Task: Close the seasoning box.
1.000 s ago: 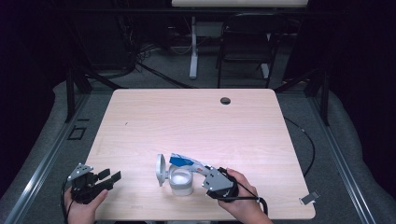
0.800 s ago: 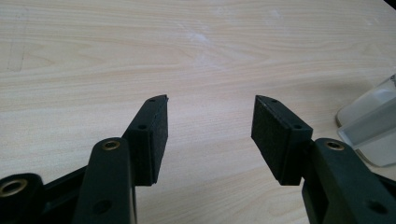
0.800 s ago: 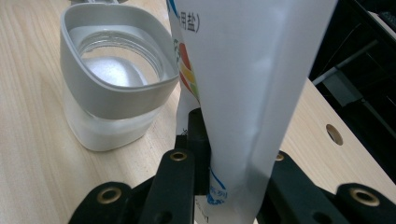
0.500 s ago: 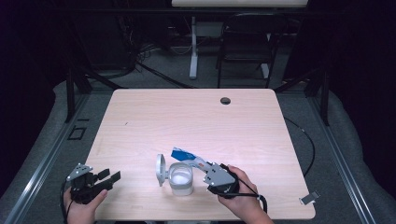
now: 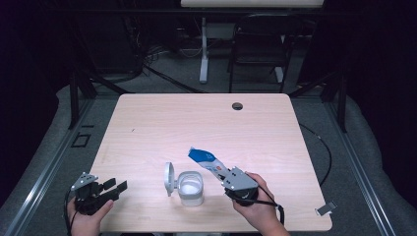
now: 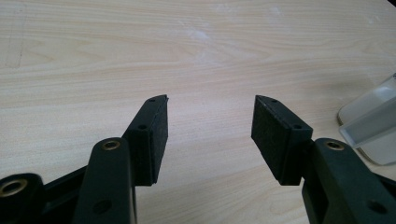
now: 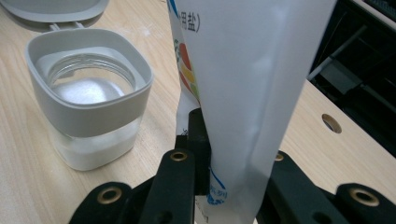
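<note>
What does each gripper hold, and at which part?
The right gripper clamps the white-and-blue plastic salt bag near its bottom end. The left gripper holds nothing.

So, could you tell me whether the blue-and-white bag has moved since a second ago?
Yes. The bag has swung away from over the jar, toward the table's right side, held in the right tongs.

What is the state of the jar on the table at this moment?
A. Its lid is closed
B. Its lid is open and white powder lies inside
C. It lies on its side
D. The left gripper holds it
B: the jar stands upright with its lid flipped open, and white powder shows inside.
</note>
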### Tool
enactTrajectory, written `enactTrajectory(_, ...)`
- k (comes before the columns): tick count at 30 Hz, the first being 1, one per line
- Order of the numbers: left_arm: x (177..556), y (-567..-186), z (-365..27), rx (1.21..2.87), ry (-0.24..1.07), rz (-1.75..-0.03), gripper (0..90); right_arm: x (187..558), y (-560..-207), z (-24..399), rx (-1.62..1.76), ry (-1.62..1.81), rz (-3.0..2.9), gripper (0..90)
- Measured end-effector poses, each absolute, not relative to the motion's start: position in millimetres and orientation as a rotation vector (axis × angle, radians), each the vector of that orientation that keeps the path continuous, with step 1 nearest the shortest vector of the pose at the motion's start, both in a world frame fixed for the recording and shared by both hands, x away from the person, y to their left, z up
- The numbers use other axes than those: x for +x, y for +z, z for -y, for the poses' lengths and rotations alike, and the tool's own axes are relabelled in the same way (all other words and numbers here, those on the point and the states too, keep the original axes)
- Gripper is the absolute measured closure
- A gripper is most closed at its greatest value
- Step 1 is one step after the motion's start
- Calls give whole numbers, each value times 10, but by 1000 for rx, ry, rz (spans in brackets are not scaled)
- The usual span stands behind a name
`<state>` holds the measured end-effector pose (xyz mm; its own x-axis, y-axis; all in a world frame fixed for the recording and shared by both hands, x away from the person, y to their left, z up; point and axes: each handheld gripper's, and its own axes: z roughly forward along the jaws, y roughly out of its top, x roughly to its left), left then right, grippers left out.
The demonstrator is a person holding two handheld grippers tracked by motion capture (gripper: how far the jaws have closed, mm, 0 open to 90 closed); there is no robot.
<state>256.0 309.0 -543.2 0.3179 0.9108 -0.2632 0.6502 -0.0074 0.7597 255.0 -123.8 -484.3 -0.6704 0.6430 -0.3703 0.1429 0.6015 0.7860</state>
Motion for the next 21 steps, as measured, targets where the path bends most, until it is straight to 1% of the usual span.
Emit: enactTrajectory(21,2558,-5446,-3080,1747,388,-1411,463,2648,-4953,1516,759,1000,-2136,816)
